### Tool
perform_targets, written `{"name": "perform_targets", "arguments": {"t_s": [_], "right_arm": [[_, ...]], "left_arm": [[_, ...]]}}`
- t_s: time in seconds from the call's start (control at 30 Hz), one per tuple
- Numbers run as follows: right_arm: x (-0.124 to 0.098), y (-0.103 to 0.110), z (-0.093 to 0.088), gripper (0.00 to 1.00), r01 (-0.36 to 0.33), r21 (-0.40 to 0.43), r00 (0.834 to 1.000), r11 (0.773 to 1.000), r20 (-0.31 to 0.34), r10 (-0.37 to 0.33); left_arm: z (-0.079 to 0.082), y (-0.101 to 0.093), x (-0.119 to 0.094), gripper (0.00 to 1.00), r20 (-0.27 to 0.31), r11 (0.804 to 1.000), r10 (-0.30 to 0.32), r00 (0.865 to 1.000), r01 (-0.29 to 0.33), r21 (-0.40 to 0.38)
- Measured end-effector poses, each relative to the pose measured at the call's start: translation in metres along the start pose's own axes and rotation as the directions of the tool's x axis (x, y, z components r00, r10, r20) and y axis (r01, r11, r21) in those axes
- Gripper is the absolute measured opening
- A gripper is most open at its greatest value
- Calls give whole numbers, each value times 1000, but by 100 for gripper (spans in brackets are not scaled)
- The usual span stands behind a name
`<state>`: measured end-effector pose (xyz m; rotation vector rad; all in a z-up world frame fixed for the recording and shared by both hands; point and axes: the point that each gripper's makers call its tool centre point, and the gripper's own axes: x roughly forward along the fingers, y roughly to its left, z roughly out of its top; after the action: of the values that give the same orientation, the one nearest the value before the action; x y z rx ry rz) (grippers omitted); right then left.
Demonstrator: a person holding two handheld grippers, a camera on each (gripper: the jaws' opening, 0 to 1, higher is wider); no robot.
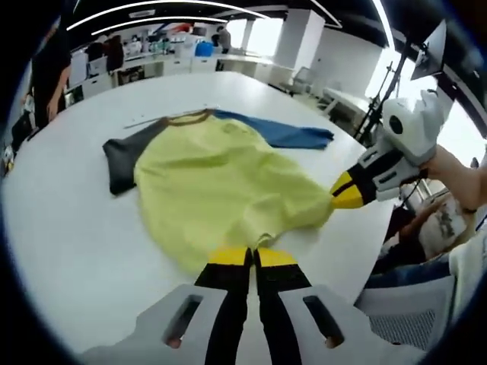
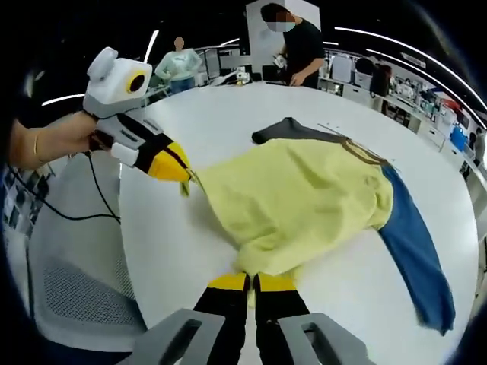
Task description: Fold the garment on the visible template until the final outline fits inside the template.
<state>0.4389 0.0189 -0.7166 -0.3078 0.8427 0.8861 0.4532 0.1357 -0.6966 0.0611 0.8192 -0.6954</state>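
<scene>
Both grippers, left (image 1: 253,257) and right (image 2: 252,282), pinch the yellow garment's (image 1: 221,182) hem corners, jaws pressed together, seemingly to lift and fold it

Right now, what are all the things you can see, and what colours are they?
Garment: one, yellow body, one dark grey sleeve, one blue sleeve, spread on the table.
Table: one, white, round, under the garment.
Chair: one, grey mesh, beside the table.
People: several, standing at benches in the background.
Left gripper: one, yellow-tipped black jaws, pinching the garment's hem.
Right gripper: one, same colours, pinching the hem at another spot.
Hand: one, holding the left gripper.
</scene>
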Motion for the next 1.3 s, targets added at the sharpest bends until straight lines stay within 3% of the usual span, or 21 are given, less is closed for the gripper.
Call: {"name": "perform_targets", "arguments": {"t_s": [0.13,0.23,0.57,0.63,0.87,1.03,1.3], "right_arm": [[5,2,-5,0,2,6,1000,1000,-9,-2],[6,1,-9,0,17,-13,1000,1000,-20,-18],[17,0,-17,0,9,37,1000,999,-5,-9],[16,1,-17,0,3,65,1000,998,6,-3],[0,5,-10,16,-31,109,999,994,30,28],[-13,1,-9,27,-25,124,999,992,28,22],[-21,-26,-16,27,46,173,999,984,13,-49]], "left_arm": [[-14,-4,6,0,-14,1000,0,1000,0,-8],[-18,-3,7,0,-17,999,38,999,-38,31],[-41,-5,14,5,-45,998,48,998,-49,-32],[-42,-8,13,10,-39,996,33,999,-36,-82],[-34,-10,-2,26,-14,997,42,999,-43,-58],[-29,-5,-14,39,26,991,61,998,-57,-118],[-35,16,-26,36,27,979,116,993,-110,-172]]}}
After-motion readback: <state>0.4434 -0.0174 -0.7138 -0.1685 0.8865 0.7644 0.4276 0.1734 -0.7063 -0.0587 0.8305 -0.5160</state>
